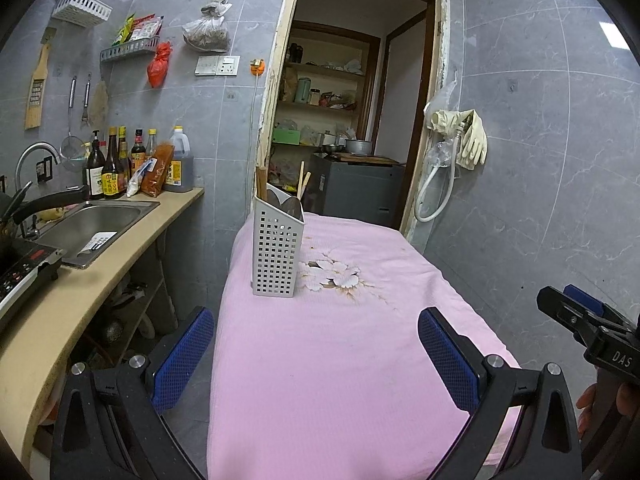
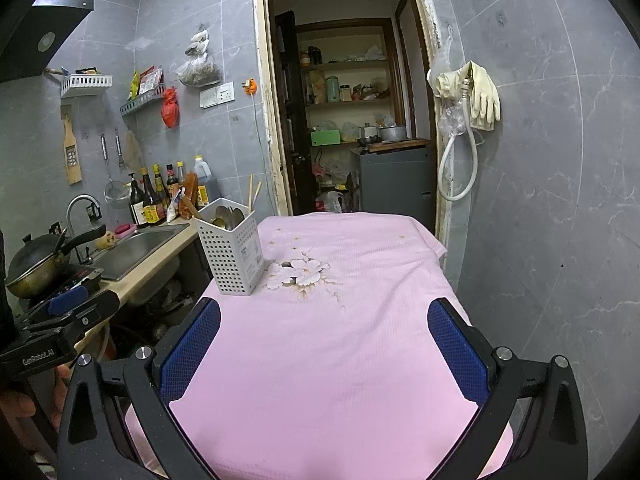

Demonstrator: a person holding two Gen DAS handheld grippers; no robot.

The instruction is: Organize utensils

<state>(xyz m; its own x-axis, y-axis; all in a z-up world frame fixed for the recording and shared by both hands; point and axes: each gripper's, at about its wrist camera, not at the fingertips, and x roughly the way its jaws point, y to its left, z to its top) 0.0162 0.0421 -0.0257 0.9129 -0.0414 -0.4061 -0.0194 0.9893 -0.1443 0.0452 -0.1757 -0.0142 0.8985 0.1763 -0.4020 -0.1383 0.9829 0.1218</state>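
A white perforated utensil holder (image 1: 276, 250) stands upright on the pink cloth-covered table (image 1: 340, 360), at its far left. Spoons (image 1: 292, 205) and chopsticks (image 1: 301, 184) stick out of it. It also shows in the right wrist view (image 2: 234, 250), with spoons (image 2: 228, 216) and chopsticks (image 2: 253, 194) inside. My left gripper (image 1: 316, 348) is open and empty over the table's near end. My right gripper (image 2: 324, 344) is open and empty too, well short of the holder. The right gripper's tip shows at the right edge of the left wrist view (image 1: 580, 316).
A counter (image 1: 80, 292) with a steel sink (image 1: 92, 224), sauce bottles (image 1: 116, 168) and a stove runs along the left. A wok (image 2: 36, 264) sits on the stove. An open doorway (image 1: 352, 120) lies behind the table. Gloves (image 1: 472, 140) and a hose hang on the right wall.
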